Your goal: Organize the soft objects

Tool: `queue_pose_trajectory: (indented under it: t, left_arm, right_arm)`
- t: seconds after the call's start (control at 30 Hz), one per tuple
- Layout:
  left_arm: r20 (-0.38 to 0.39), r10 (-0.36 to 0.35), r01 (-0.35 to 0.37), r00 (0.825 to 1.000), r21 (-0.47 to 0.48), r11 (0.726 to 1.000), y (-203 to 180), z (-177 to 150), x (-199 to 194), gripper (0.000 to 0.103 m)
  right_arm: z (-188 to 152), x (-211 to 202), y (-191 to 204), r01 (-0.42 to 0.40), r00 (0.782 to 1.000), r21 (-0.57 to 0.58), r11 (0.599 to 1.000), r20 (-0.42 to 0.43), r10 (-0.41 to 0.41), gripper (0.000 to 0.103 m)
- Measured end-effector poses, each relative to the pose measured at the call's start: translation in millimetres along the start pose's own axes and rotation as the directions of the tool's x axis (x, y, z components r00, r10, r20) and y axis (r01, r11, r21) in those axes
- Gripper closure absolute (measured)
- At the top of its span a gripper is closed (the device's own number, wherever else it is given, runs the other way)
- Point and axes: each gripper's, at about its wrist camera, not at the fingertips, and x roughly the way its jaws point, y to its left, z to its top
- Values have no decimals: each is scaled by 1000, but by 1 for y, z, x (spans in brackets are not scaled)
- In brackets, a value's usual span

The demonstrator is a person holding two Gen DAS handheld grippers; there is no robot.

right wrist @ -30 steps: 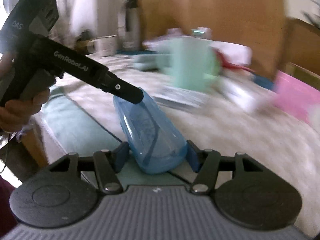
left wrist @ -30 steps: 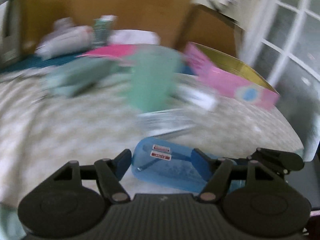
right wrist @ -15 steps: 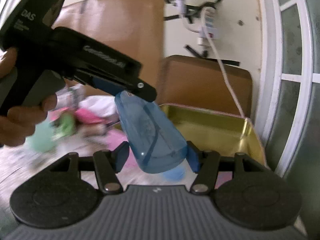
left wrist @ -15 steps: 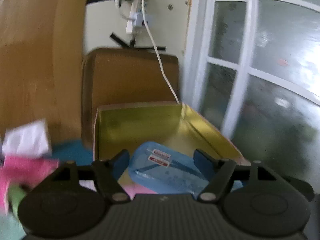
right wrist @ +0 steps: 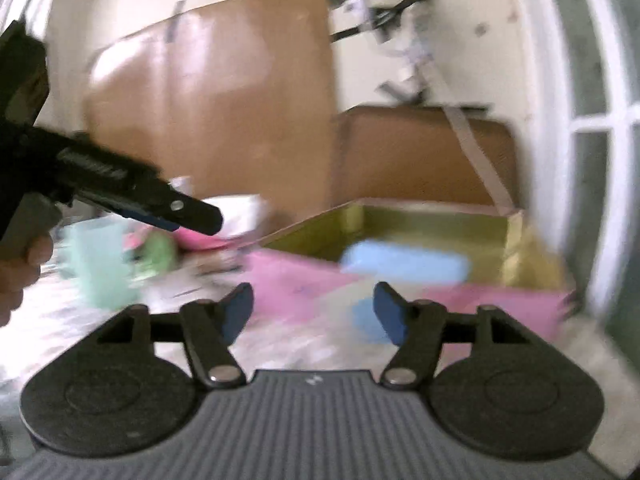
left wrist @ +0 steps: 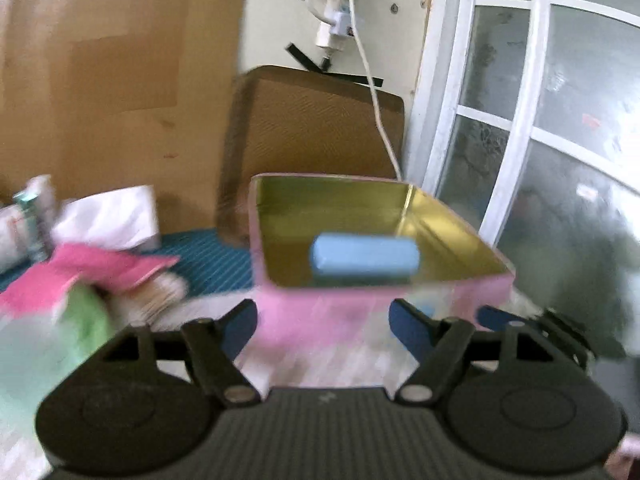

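I see the soft light-blue rounded pouch (left wrist: 365, 258) lying inside the pink-walled tin box with the gold lining (left wrist: 384, 312), free of both tools. My left gripper (left wrist: 324, 322) stands wide apart just before the box's near wall with nothing between its blue pads, and my right gripper (right wrist: 314, 316) has jaws opening, equally empty, the pouch (right wrist: 404, 262) beyond them in the blurred box (right wrist: 496, 306). Left of the box I make out a pink cloth (left wrist: 92, 276) and a mint-green soft thing (left wrist: 48, 344).
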Motion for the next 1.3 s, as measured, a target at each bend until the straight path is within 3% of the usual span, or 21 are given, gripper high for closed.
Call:
queue_pose_trajectory:
  t: [0.1, 0.2, 0.43, 0.57, 0.7, 0.9, 0.97, 1.07, 1.1, 1.17, 1.2, 1.23, 1.27, 1.3]
  left_arm:
    - [-24, 43, -44, 999, -28, 999, 18, -38, -35, 27]
    - [-53, 94, -97, 994, -66, 993, 35, -67, -61, 27]
    - [-57, 139, -147, 989, -169, 975, 75, -93, -93, 27]
    - [-14, 174, -173, 985, -216, 961, 105, -88, -118, 27]
    - [19, 246, -234, 969, -250, 940, 152, -68, -140, 28]
    - [-6, 313, -296, 950, -345, 891, 238, -30, -141, 31]
    - [-56, 313, -307, 948, -410, 859, 264, -32, -132, 33]
    - [-79, 287, -290, 955, -466, 836, 289, -44, -123, 33]
    - [-90, 288, -296, 953, -472, 831, 294, -48, -120, 33]
    - [-104, 287, -301, 952, -488, 820, 306, -53, -117, 33]
    - [-103, 279, -293, 955, -502, 814, 312, -56, -117, 33]
    - [-96, 270, -281, 958, -513, 812, 316, -59, -118, 33]
    - [-86, 263, -268, 961, -521, 810, 319, -60, -121, 33]
    - [-77, 263, -263, 962, -522, 811, 320, -61, -125, 33]
  right_arm:
    - [-8, 18, 23, -88, 993, 7, 996, -79, 88, 43]
    - [-8, 35, 48, -110, 987, -27, 994, -124, 106, 43]
    - [17, 74, 87, -164, 974, -73, 984, -169, 150, 43]
    - [37, 81, 100, -187, 972, -125, 974, -169, 165, 43]
    - [81, 108, 93, -207, 964, -71, 976, -187, 191, 48]
    - [122, 193, 97, -242, 917, 89, 966, -304, 258, 49]
    - [129, 223, 108, -251, 890, 123, 960, -360, 279, 48]
    - [140, 272, 135, -266, 823, 124, 956, -486, 292, 46]
    - [142, 291, 148, -274, 795, 108, 956, -534, 288, 44]
    - [140, 326, 171, -286, 719, 73, 955, -643, 265, 25]
    - [136, 342, 181, -289, 680, 52, 956, -691, 244, 25]
    - [132, 358, 190, -278, 651, 21, 960, -731, 205, 36]
    - [130, 369, 197, -261, 631, -5, 965, -758, 167, 58]
    - [130, 378, 203, -245, 621, -29, 969, -772, 134, 60]
